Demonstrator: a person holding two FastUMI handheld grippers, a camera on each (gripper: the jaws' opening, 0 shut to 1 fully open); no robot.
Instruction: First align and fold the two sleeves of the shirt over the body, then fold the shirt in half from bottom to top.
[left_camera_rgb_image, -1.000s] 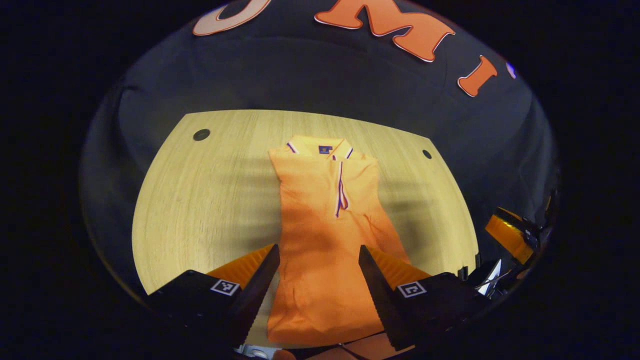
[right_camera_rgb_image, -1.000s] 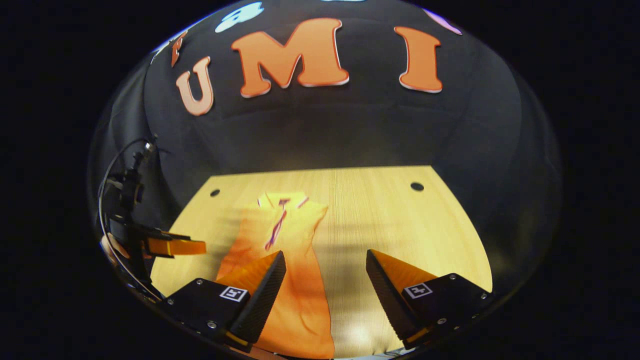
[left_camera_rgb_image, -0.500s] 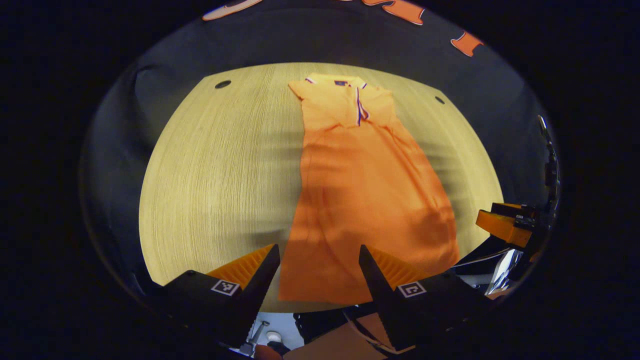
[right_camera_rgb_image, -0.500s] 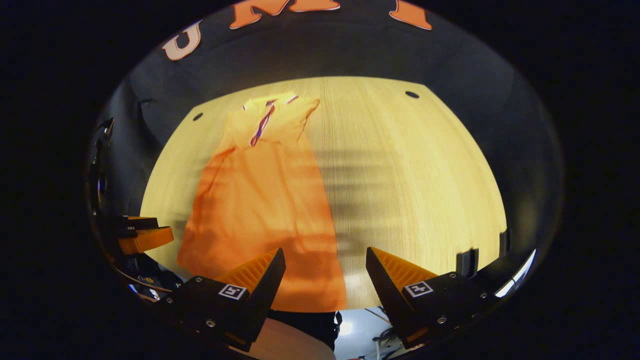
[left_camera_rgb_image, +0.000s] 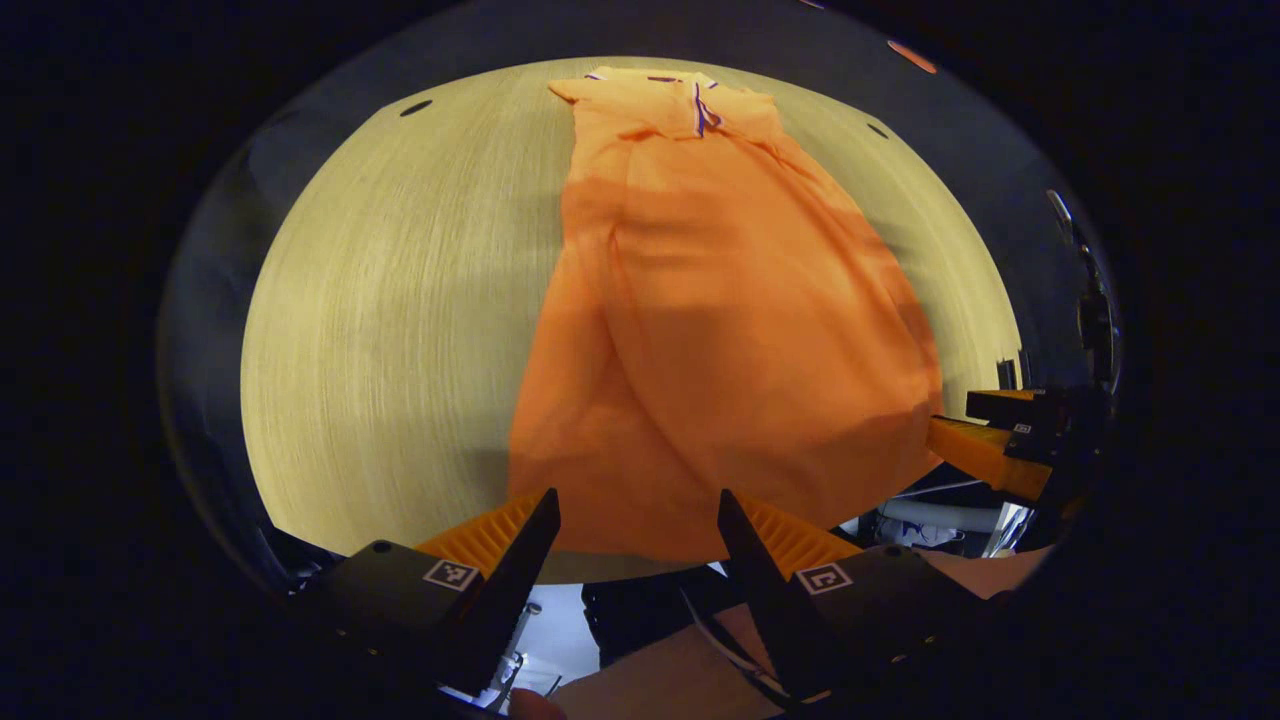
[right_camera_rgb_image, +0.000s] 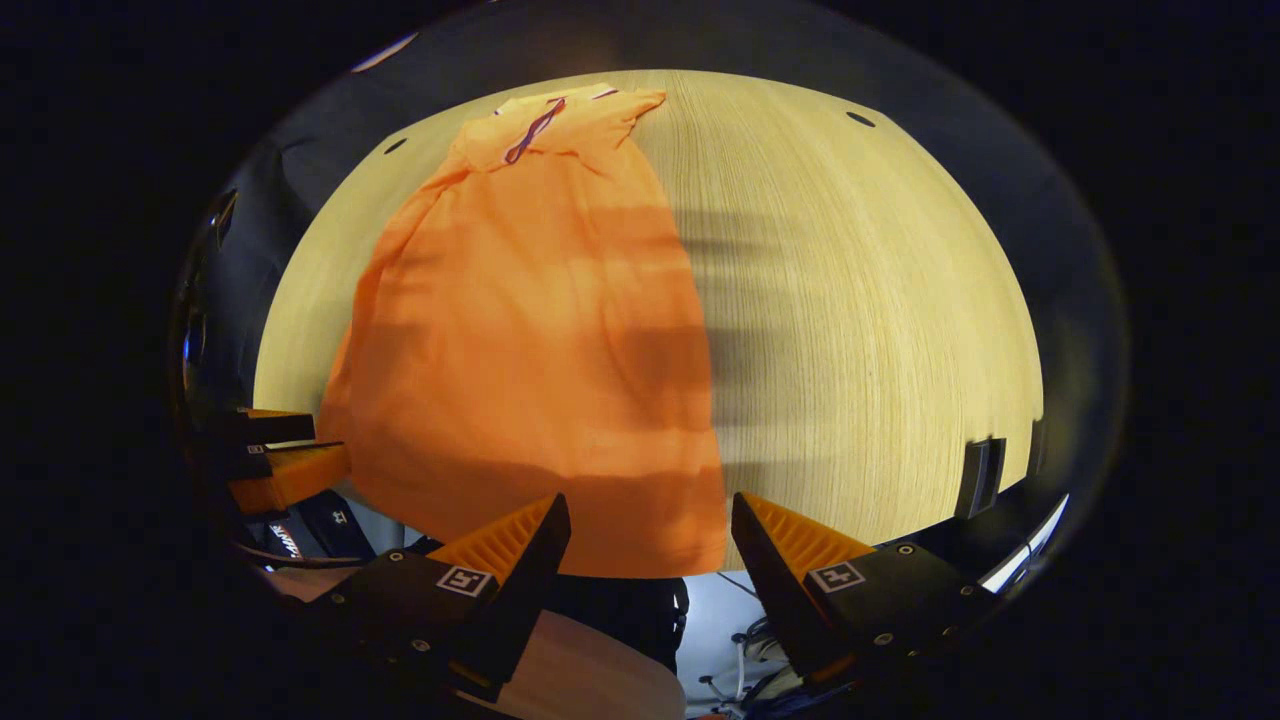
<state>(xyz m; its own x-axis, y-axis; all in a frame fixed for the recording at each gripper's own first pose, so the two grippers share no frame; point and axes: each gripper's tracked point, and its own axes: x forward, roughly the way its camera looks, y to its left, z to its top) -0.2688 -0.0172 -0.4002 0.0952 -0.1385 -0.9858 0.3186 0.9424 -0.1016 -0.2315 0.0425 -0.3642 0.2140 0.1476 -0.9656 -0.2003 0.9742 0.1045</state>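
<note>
- Shirt (left_camera_rgb_image: 720, 330) lies flat on the table (left_camera_rgb_image: 400, 330), sleeves apparently folded in, its long axis running away from both tongs, collar farthest.
- Left gripper (left_camera_rgb_image: 638, 520) and right gripper (right_camera_rgb_image: 650, 525) hover spread, empty, just short of the hem, about equally near.

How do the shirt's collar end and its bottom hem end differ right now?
The collar end lies at the table's far side, narrow, with a striped placket; the bottom hem is wide, plain, at the near edge by the open left gripper. Both lie flat.
</note>
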